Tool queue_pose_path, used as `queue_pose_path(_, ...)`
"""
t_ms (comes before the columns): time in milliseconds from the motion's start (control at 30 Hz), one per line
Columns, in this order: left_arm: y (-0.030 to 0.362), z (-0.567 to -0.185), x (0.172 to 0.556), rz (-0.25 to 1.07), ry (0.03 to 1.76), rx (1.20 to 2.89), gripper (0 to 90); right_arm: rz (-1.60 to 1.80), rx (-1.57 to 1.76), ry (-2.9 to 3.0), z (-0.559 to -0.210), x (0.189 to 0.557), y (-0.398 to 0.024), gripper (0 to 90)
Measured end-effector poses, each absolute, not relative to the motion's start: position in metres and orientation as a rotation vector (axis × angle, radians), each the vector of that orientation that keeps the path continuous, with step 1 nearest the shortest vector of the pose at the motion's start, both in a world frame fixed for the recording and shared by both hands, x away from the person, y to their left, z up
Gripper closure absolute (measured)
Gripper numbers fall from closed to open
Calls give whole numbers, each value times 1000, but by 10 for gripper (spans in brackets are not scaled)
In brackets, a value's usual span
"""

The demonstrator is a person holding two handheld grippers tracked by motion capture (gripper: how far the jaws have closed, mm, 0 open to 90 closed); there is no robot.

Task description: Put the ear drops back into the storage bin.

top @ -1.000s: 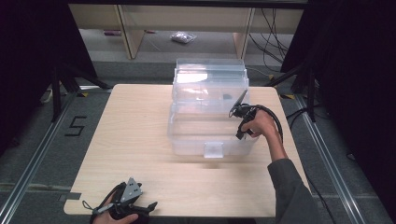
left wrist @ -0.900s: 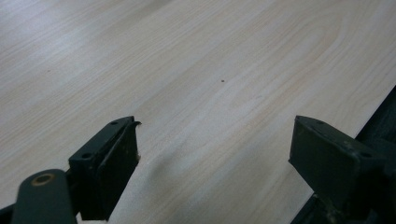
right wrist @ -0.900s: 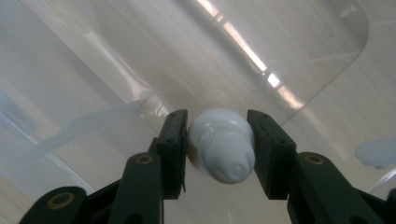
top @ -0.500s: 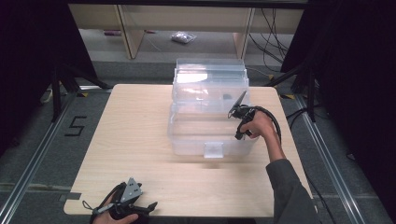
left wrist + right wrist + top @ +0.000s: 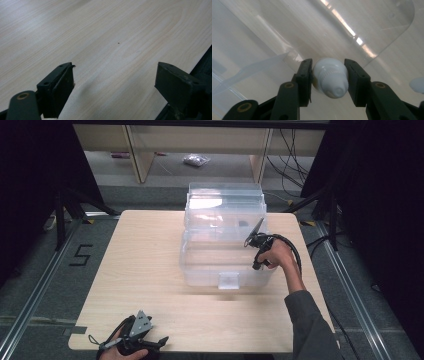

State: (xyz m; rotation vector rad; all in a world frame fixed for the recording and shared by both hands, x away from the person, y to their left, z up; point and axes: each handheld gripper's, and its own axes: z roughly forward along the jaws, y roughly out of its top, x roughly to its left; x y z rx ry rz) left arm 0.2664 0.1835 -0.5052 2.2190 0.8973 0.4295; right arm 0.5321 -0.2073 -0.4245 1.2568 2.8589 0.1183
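A clear plastic storage box (image 5: 200, 265) stands on the wooden table (image 5: 145, 260), its lid (image 5: 225, 202) raised at the back. My right gripper (image 5: 250, 241) hovers over the box's right side, held by a hand. In the right gripper view, that gripper (image 5: 328, 75) is shut on a small white bulb-shaped object (image 5: 329, 80), with the box's clear walls behind it. My left gripper (image 5: 157, 342) rests at the table's near left edge. Its jaws stand wide open over bare wood in the left gripper view (image 5: 115, 80).
Part of another white item (image 5: 418, 85) shows at the right edge of the right gripper view. Beyond the table stand wooden shelf legs, with a plastic bag (image 5: 195, 160) on the floor. Cables hang at the right. A "5" mark (image 5: 80, 255) is on the floor at the left.
My right gripper has shifted slightly up and to the left over the box with the white object in it. The left gripper has stayed put.
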Motion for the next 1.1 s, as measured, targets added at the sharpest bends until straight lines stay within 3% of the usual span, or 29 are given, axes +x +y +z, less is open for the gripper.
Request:
queue_pose_path(700, 183, -505, 266, 429, 901, 2207, 149, 60, 1237, 2888, -425, 531, -210, 596)
queue_pose_path(1100, 184, -505, 266, 433, 901, 2215, 149, 185, 1305, 2813, -400, 522, -207, 381)
